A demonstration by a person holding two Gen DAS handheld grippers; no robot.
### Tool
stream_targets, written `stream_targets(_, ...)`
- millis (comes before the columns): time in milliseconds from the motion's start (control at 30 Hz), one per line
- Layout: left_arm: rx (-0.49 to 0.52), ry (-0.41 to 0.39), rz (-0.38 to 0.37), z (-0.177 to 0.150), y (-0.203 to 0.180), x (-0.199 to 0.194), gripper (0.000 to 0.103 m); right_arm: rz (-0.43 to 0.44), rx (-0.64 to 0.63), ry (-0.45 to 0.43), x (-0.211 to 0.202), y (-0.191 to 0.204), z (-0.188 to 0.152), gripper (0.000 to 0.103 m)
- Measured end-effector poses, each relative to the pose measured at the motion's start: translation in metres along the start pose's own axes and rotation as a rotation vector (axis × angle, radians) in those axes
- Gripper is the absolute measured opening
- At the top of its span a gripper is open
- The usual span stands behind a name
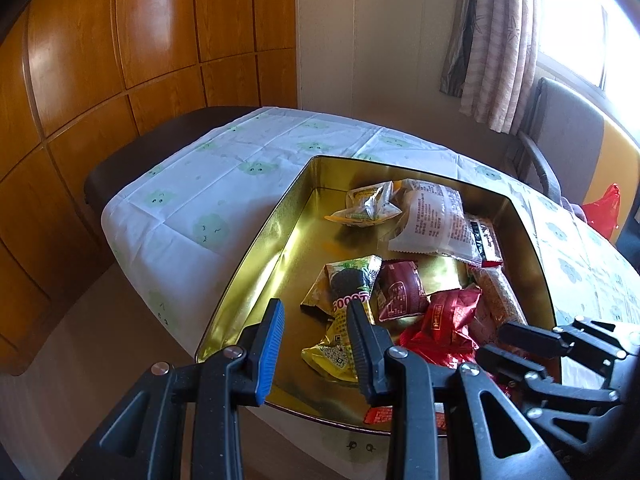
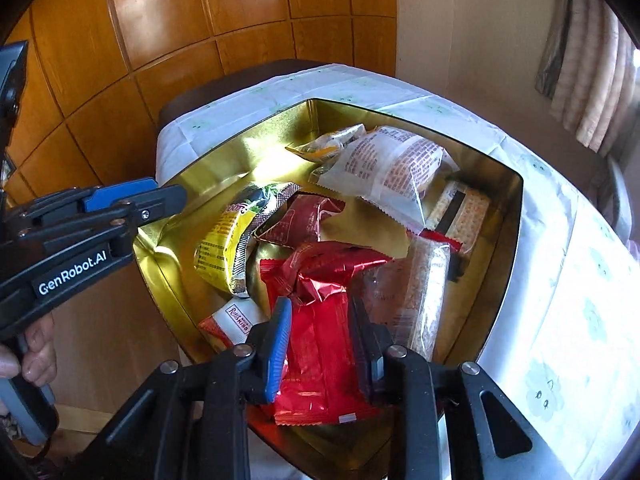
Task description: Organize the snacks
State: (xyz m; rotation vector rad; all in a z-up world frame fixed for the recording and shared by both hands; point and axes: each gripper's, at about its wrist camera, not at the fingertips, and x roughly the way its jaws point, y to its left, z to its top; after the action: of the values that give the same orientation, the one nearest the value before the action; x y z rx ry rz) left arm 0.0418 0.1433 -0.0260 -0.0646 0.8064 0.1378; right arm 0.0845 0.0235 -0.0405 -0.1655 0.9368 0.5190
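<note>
A gold tin (image 1: 256,264) (image 2: 500,240) on the table holds several snack packets: a white one (image 1: 432,216) (image 2: 384,168), a yellow-black one (image 1: 352,284) (image 2: 228,240), a dark red one (image 1: 400,292) (image 2: 304,216) and bright red ones (image 1: 448,320) (image 2: 320,320). My left gripper (image 1: 316,344) is open and empty above the tin's near left part. My right gripper (image 2: 320,344) is open, its fingers on either side of a bright red packet, touching or just above it. The right gripper also shows at the right of the left wrist view (image 1: 520,344).
The table has a white cloth with green prints (image 1: 224,168) (image 2: 560,280). A wooden wardrobe (image 1: 100,80) stands at left. A chair (image 1: 560,140) and curtain (image 1: 496,40) are at back right. The left gripper's body (image 2: 80,232) is at left, over the tin's edge.
</note>
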Motion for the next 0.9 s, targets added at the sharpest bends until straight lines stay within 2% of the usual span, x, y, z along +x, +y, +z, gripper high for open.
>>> stream_targets(233,-0.015,-0.001,0.008,0.001,0.004,0.001,0.033,0.05,0.07,-0.031,-0.005,-0.01,0.009,0.03)
stream_targets(333,-0.022,-0.003,0.015,0.0,0.005,0.002,0.033,0.065,0.036,-0.034,0.003,0.0,0.014,0.03)
stream_targets(400,-0.023,0.0,0.016,0.0,0.005,0.002,0.033,0.041,-0.006,-0.001,0.018,0.007,0.015,0.03)
stream_targets(467,-0.019,0.0,0.012,-0.001,0.003,0.002,0.033,-0.04,-0.036,0.059,0.036,0.008,0.012,0.029)
stream_targets(500,-0.016,0.0,0.011,-0.001,0.003,0.001,0.033,-0.053,-0.034,0.071,0.042,0.005,0.01,0.027)
stream_targets(900,0.005,-0.004,-0.005,-0.003,-0.007,-0.003,0.033,-0.039,0.041,0.015,0.018,-0.008,-0.001,0.027)
